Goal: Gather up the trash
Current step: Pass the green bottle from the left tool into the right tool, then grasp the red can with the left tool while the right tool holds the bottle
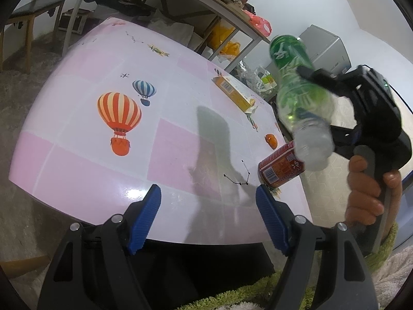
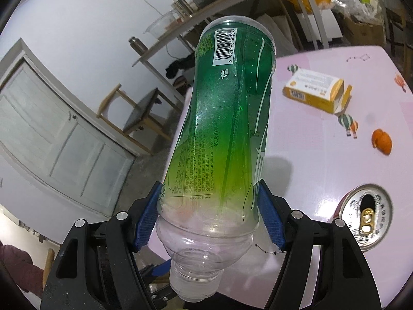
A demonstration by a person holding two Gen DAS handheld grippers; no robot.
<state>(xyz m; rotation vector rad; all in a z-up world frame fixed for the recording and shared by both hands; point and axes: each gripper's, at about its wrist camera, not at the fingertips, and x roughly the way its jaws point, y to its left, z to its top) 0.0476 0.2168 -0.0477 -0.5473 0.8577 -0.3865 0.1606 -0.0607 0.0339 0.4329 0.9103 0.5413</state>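
Observation:
My right gripper (image 2: 207, 214) is shut on an empty green-labelled plastic bottle (image 2: 227, 118) and holds it above the pink table (image 2: 322, 160), cap end toward the camera. In the left wrist view the bottle (image 1: 296, 87) hangs in the right gripper (image 1: 304, 93) above the table's right side. A red drink can (image 1: 280, 166) lies on its side under it; its opened top shows in the right wrist view (image 2: 366, 215). A yellow-and-white carton (image 1: 233, 91) (image 2: 316, 90) and an orange peel (image 1: 271, 139) (image 2: 382, 140) lie on the table. My left gripper (image 1: 207, 217) is open and empty over the near table edge.
The pink table (image 1: 103, 155) has balloon prints. A metal shelf table (image 1: 206, 7) with bags stands behind it, a wooden chair (image 1: 33, 13) at the far left, a grey box (image 1: 327, 49) at the right. A green rug (image 1: 232, 294) lies below.

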